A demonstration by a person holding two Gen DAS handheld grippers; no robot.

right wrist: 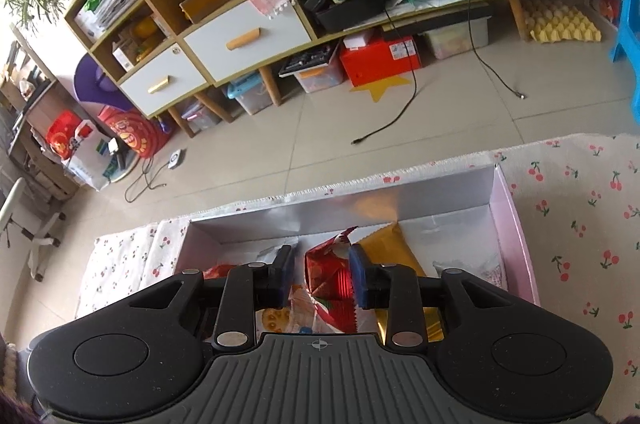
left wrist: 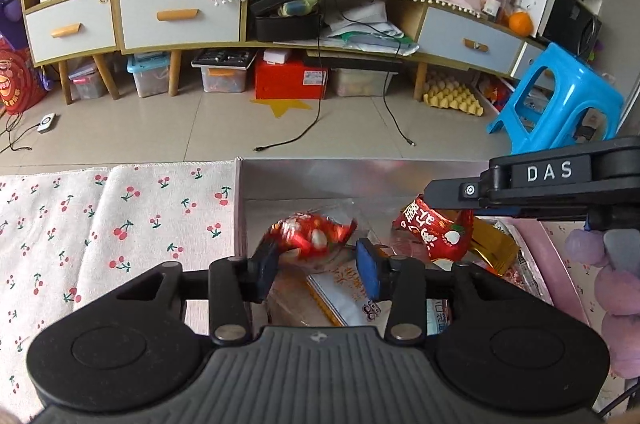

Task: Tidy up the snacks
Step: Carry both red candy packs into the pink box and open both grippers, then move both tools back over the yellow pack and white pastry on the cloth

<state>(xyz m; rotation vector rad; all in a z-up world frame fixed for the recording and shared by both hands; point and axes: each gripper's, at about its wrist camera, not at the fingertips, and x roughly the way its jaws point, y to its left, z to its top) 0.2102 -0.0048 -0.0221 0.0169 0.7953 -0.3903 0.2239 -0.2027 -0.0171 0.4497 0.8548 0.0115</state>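
A pink box with silver inner walls (left wrist: 360, 179) (right wrist: 340, 199) lies on the cherry-print cloth and holds several snack packets. In the left wrist view my left gripper (left wrist: 316, 270) hangs over the box's left part, open. A blurred red packet (left wrist: 312, 232) lies between its fingertips, against the left finger only. My right gripper (left wrist: 436, 197) (right wrist: 322, 276) is over the box's right part. Between its fingers stands a red packet with white characters (left wrist: 436, 236) (right wrist: 328, 276), touching the right pad, with a gap to the left pad. A gold packet (right wrist: 392, 244) (left wrist: 492, 248) lies just beside it.
The cherry-print cloth (left wrist: 100, 224) (right wrist: 580, 203) covers the table on both sides of the box. A hand in a fuzzy purple glove (left wrist: 616, 288) holds the right gripper. Beyond the table's far edge are the tiled floor, a blue stool (left wrist: 560, 95) and a low cabinet (left wrist: 180, 15).
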